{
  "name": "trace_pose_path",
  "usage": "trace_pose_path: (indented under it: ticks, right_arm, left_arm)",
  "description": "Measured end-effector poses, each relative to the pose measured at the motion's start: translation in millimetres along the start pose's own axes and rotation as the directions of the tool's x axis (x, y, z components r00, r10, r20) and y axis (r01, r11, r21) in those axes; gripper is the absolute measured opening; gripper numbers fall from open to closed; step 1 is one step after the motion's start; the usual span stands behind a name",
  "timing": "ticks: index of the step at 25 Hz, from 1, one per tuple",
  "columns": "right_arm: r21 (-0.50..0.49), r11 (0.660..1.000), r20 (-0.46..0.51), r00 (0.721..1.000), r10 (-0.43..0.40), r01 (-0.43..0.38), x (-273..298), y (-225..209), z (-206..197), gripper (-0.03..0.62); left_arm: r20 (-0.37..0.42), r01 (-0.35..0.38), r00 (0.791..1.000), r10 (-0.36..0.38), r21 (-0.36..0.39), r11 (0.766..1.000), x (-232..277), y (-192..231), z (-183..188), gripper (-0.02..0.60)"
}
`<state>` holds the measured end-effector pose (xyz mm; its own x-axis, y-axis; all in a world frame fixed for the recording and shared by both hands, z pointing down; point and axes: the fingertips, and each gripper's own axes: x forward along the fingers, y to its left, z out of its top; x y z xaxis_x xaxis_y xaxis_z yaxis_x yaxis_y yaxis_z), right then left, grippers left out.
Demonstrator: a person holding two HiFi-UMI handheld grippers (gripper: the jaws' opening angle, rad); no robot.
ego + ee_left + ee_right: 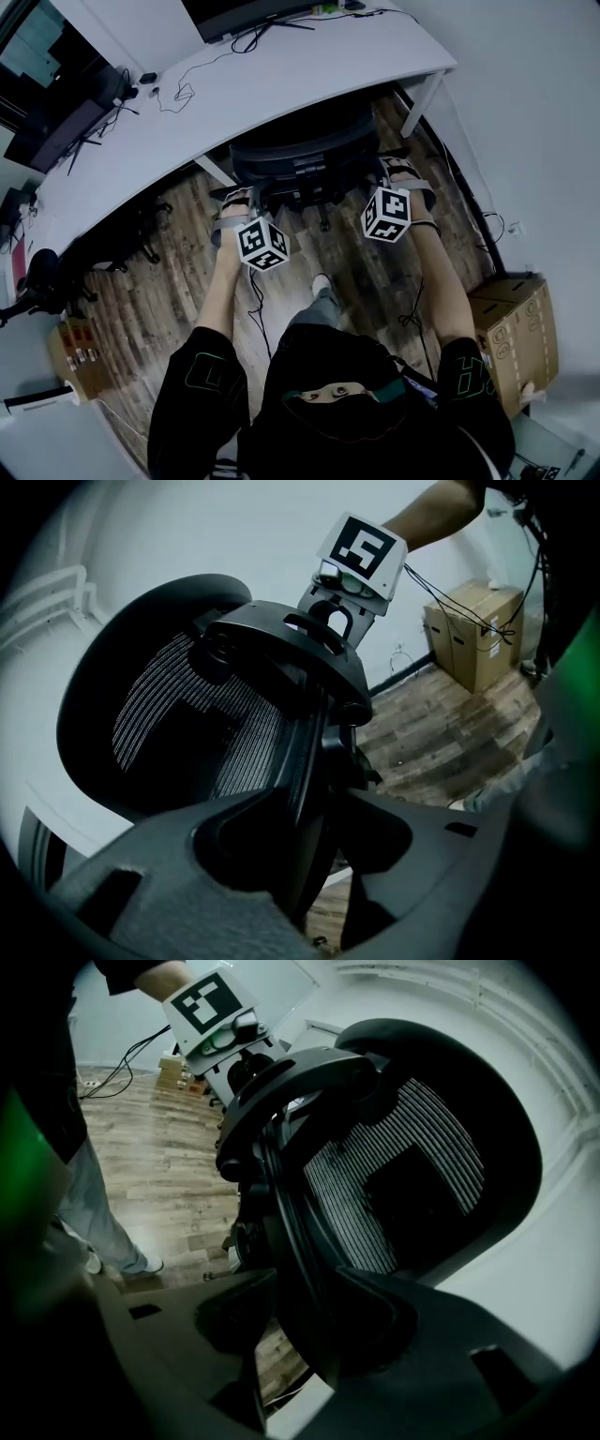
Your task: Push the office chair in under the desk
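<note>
both grippers clamped on the chair back, chair partly under the desk

counted: 1 office chair [305, 155], black with a mesh back; 1 white curved desk [281, 75]; 2 grippers, each carrying 1 marker cube [262, 244]; 2 white desk legs [424, 98]; 2 cardboard boxes [516, 328]; 1 monitor [244, 14].

office chair on the wooden floor [375, 272], front part tucked beneath the desk edge, backrest on the near side and facing the person. 1 desk leg on each side of it, both apart from the chair. on the desk top: monitor at the far edge, loose cables [187, 89] trailing across the surface. 1 box by the wall at the right, the other at lower left, both well apart from the chair. more dark shapes under the desk at the left, too dim to name. 1 light shoe [322, 281] on the floor behind the chair, between the 2 outstretched arms.

left gripper [236, 199] at the left edge of the backrest, right gripper [398, 173] at the right edge, roughly level with each other, both pointing forward and down.

left gripper view: jaws held fairly wide, the backrest's black rim running up between them, gripped from both sides. right gripper view: the same, jaws well spread and closed on the opposite rim, mesh panel just beyond. from each gripper view, the other gripper visible across the top of the backrest.
</note>
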<state>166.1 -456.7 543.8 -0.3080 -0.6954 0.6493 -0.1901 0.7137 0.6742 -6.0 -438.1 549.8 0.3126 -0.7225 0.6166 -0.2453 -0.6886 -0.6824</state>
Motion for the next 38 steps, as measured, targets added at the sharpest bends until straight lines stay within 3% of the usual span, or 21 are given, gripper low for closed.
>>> trace_pose_path:
  ticks: [24, 38]
  right_arm:
    - [0.047, 0.999, -0.101, 0.995, -0.024, 0.029, 91.6, -109.5, -45.1, 0.204]
    - [0.019, 1.0, -0.081, 0.996, -0.019, 0.021, 130.1, -160.2, -72.1, 0.202]
  left_arm:
    - [0.041, 0.016, 0.999, -0.018, 0.051, 0.999, 111.0, 87.6, 26.3, 0.175]
    - [0.003, -0.005, 1.0, 0.005, 0.022, 1.0, 162.0, 127.0, 45.4, 0.176]
